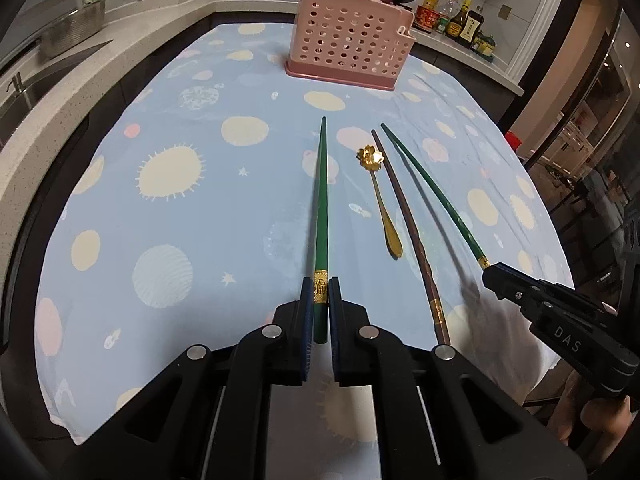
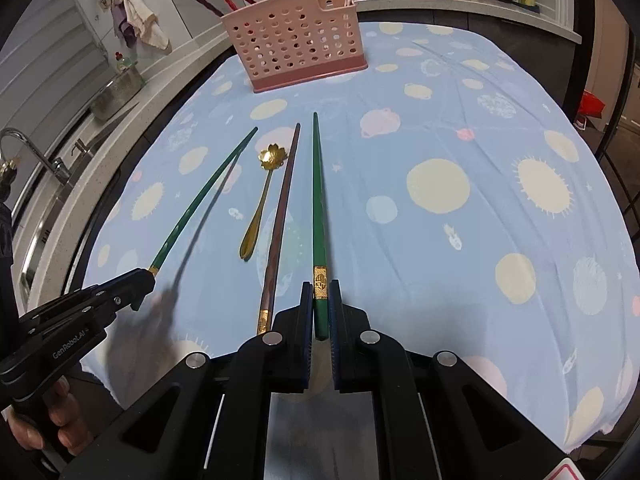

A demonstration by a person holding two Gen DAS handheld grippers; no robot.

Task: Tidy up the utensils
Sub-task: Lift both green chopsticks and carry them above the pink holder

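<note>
Each claw (image 1: 320, 294) (image 2: 320, 294) clamps one green chopstick (image 1: 321, 200) (image 2: 319, 200).

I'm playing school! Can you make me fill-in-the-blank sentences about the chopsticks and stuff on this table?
1. Each gripper holds a ____ chopstick.
2. The gold spoon has a ____-shaped bowl.
3. The holder with round holes is ____.
4. The chopstick lying on the cloth is ____.

Missing words: green; flower; pink; brown
</note>
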